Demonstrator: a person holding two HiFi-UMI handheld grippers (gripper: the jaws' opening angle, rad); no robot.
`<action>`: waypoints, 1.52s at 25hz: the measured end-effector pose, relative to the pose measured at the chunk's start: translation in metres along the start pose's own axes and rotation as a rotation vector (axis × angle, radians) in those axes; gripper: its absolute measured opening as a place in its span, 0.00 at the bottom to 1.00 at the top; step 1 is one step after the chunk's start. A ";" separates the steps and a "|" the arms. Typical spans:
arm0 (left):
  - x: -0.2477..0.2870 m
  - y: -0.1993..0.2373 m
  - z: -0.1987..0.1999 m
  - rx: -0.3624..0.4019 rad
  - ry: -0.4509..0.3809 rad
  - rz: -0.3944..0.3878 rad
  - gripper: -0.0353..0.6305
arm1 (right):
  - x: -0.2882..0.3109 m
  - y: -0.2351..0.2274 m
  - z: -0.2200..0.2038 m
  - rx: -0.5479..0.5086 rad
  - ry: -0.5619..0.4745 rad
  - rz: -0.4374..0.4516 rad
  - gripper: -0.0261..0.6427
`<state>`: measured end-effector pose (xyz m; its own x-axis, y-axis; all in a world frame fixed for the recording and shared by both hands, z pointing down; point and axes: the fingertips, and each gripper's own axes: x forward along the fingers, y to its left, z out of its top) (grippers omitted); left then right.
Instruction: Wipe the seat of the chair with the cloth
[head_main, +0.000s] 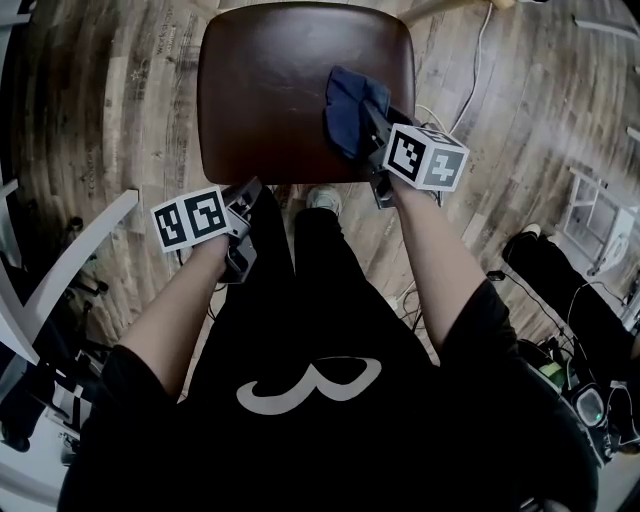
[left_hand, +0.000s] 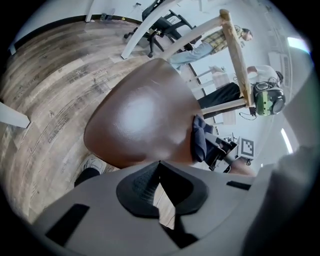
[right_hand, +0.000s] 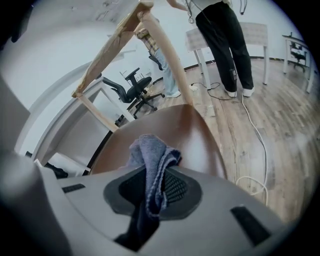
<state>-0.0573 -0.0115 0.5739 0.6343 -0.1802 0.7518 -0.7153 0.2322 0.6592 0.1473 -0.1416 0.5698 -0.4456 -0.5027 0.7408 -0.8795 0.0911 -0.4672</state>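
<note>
the cloth (head_main: 352, 108) is a dark blue bunch sitting on the chair seat (head_main: 262, 95) by its right edge, toward the near corner; right gripper (head_main: 366, 124) is clamped on it, and the right gripper view shows the fabric pinched between the jaws and hanging down; left gripper (head_main: 249, 190) is just off the near left corner, and its own view shows the tips meeting with nothing in them; only the gripper views catch the wooden backrest (right_hand: 167, 55)

The cloth (head_main: 352, 108) is over the chair seat's (head_main: 265, 90) right part.
</note>
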 end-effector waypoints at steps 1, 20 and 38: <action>0.002 -0.002 -0.002 0.006 0.005 0.002 0.07 | -0.004 -0.008 0.001 0.017 -0.008 -0.006 0.12; 0.023 -0.023 -0.059 -0.017 -0.021 0.018 0.07 | -0.064 -0.108 0.002 0.110 -0.081 -0.112 0.12; 0.008 0.029 -0.095 -0.099 -0.056 0.046 0.07 | -0.088 0.021 0.024 0.114 -0.218 0.189 0.12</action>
<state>-0.0453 0.0842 0.5974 0.5819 -0.2198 0.7830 -0.7091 0.3341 0.6209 0.1720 -0.1164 0.4835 -0.5421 -0.6595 0.5208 -0.7545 0.1093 -0.6471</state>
